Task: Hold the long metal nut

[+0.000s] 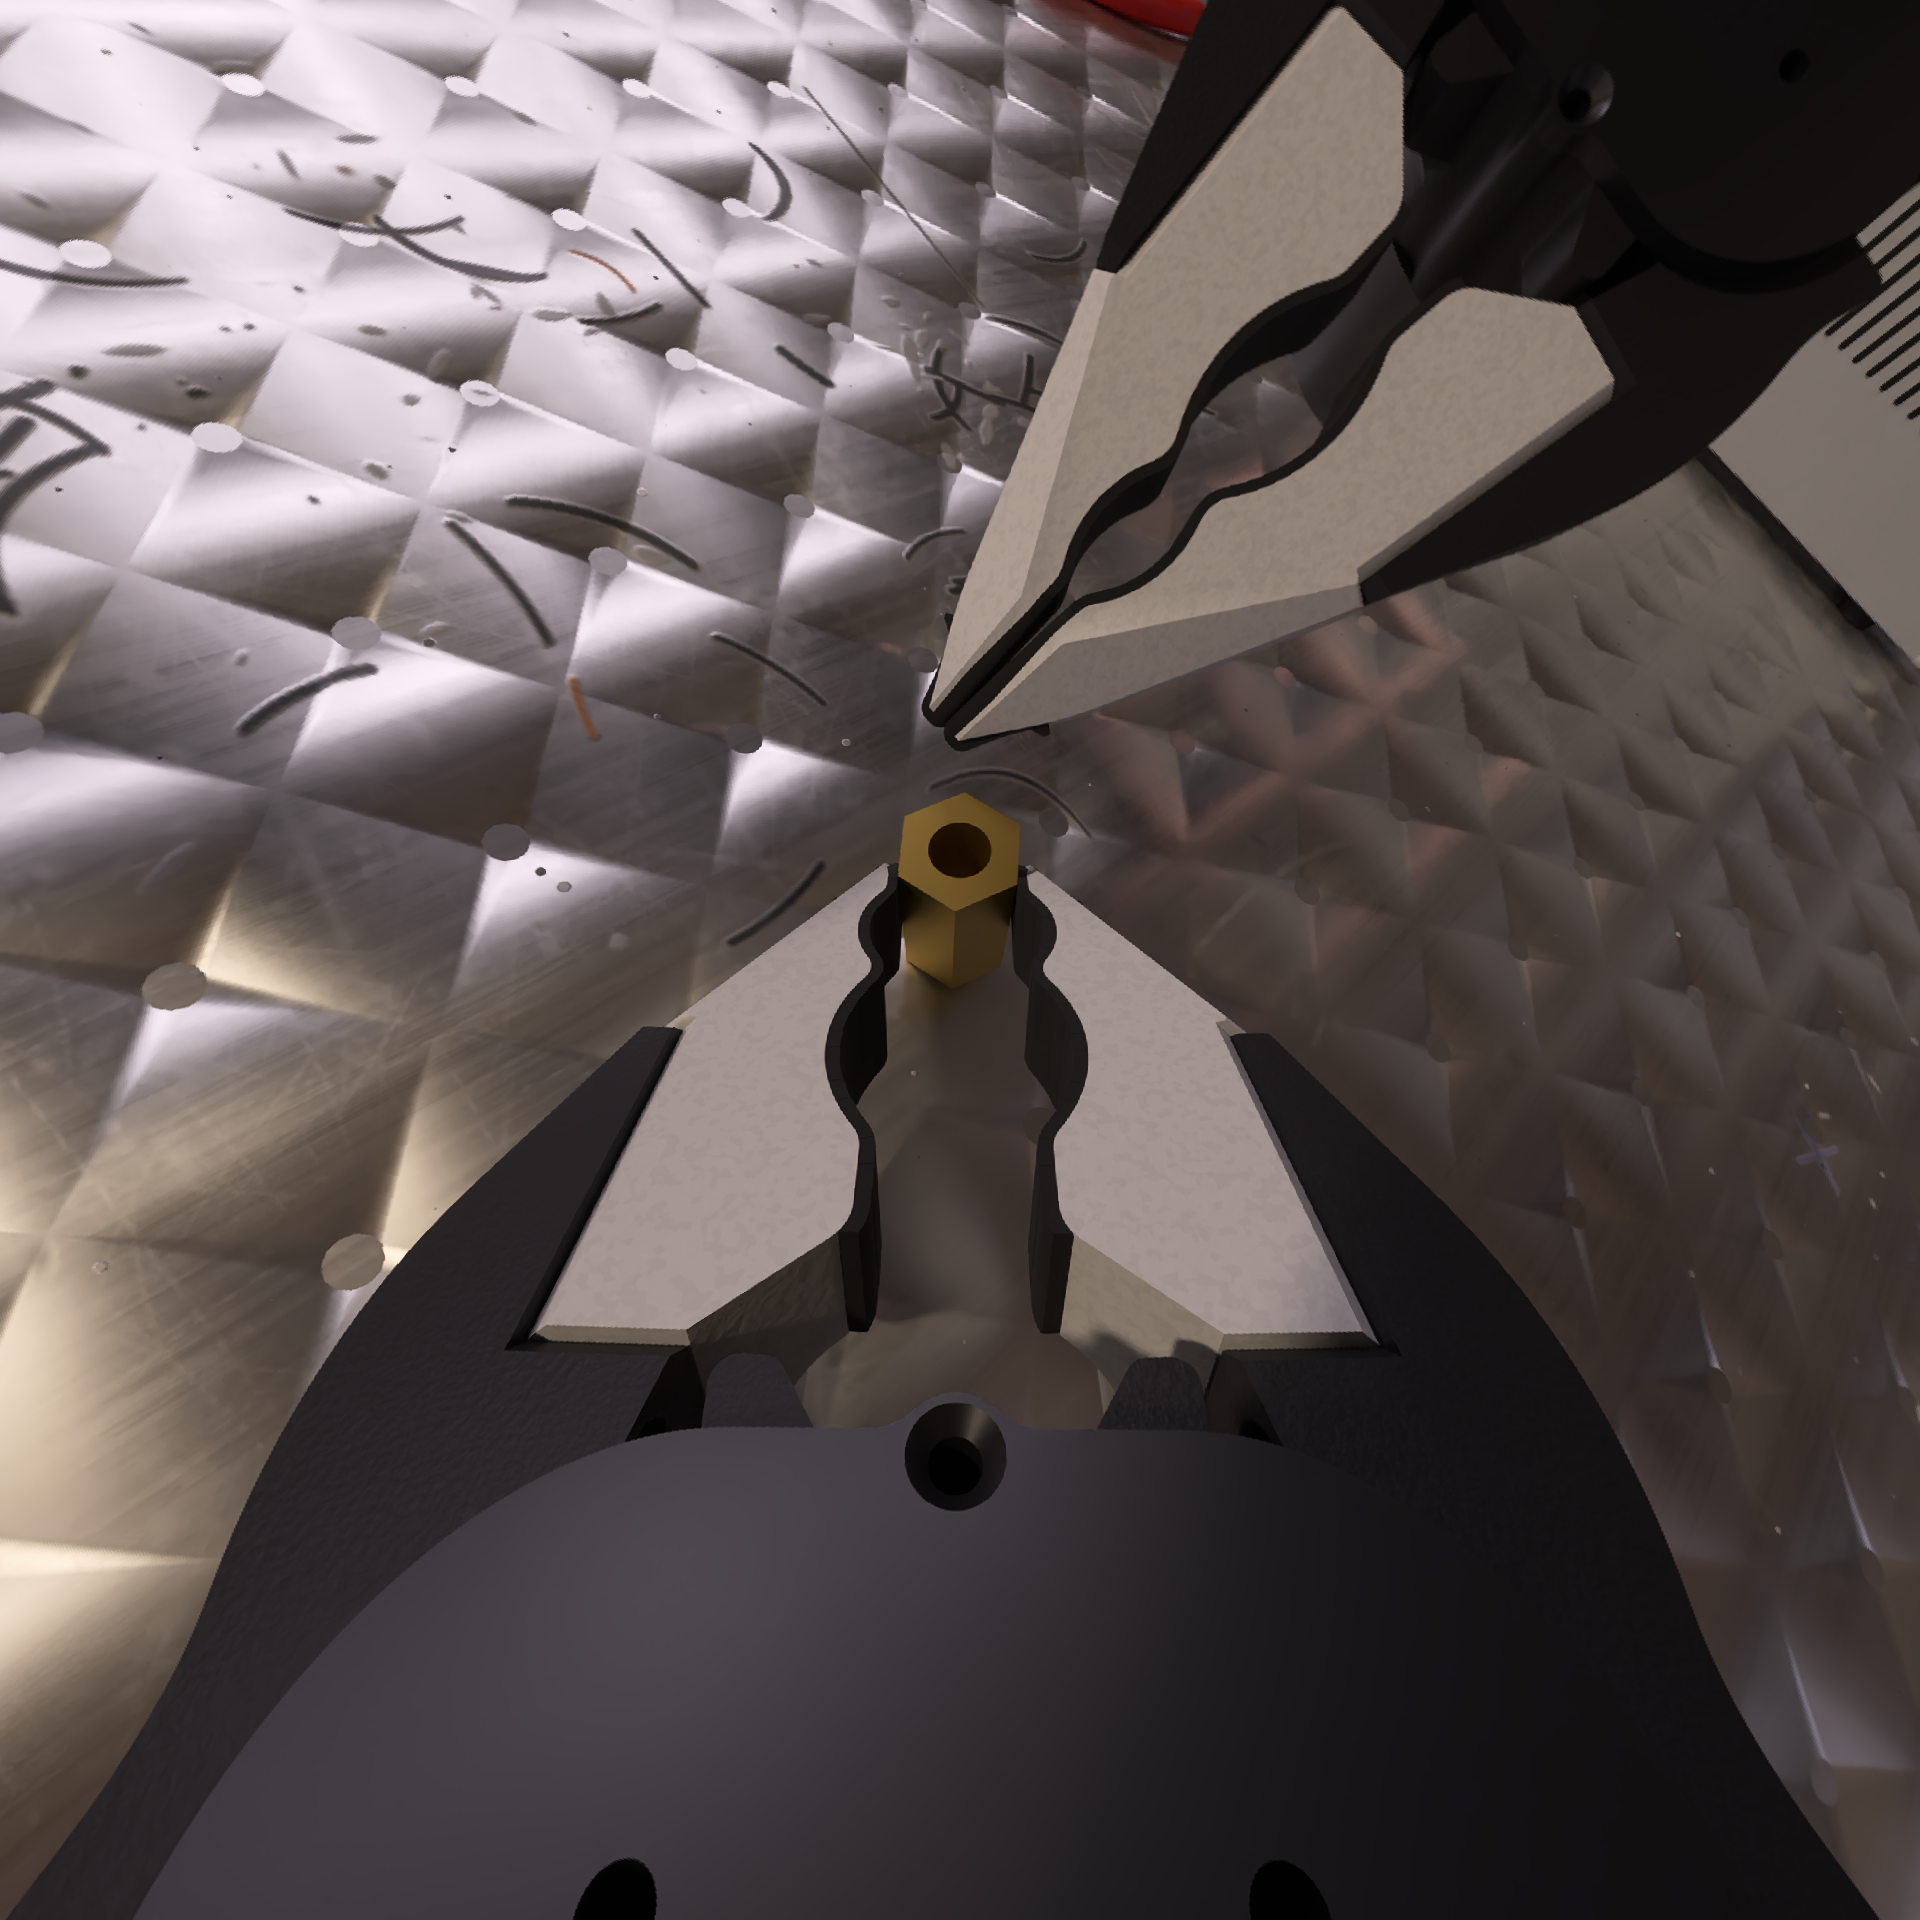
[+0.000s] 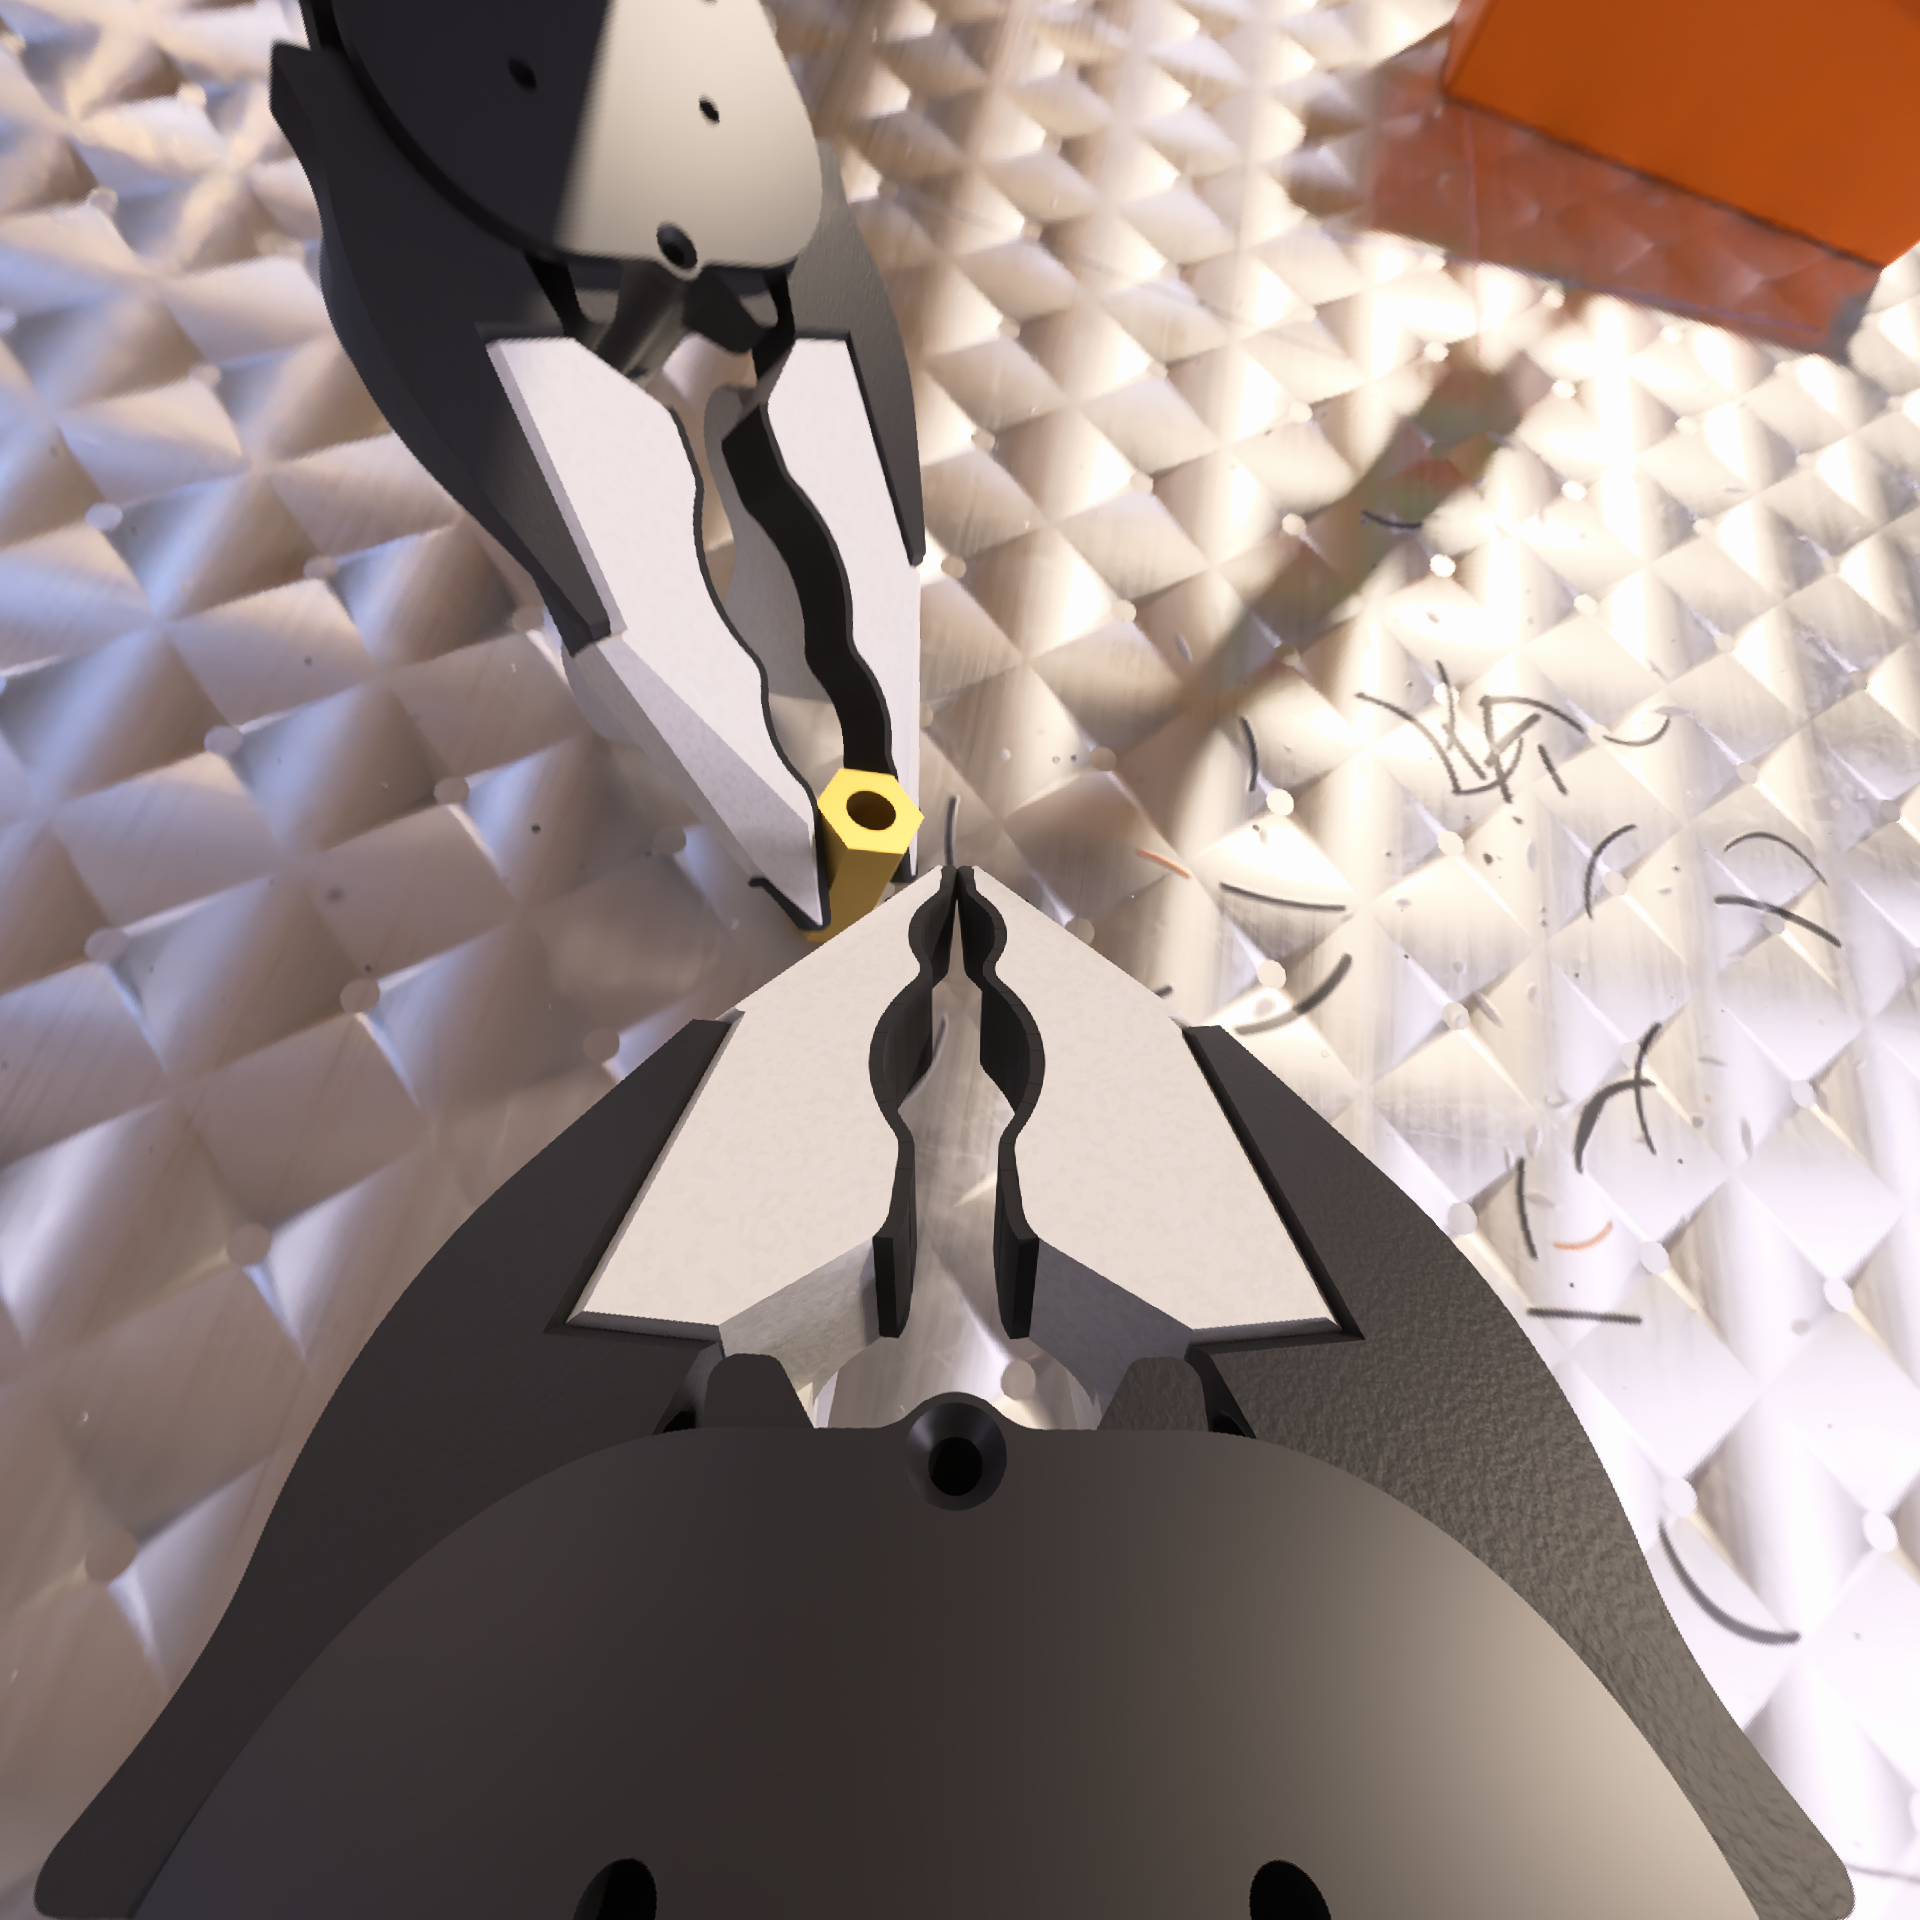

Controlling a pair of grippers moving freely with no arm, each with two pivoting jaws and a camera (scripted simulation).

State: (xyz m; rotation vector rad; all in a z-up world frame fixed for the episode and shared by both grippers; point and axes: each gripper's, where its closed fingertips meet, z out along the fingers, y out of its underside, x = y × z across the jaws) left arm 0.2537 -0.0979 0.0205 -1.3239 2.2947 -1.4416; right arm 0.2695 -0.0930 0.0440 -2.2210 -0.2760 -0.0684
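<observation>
1. At frame centre, the left gripper point(image 1: 954, 883) clamps the upright brass long metal nut point(image 1: 956, 902) between its fingertips, above the table point(image 1: 312, 935).
2. The right gripper point(image 2: 957, 878) is closed on nothing, tips just beside the nut.

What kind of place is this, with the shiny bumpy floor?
Probably a metal workbench in a workshop: a swirl-patterned steel surface, curly metal shavings scattered about, and a brass long nut between the left gripper.

A workshop: engine-turned metal benchtop point(image 1: 416, 623) littered with wire offcuts point(image 2: 1496, 758).
</observation>
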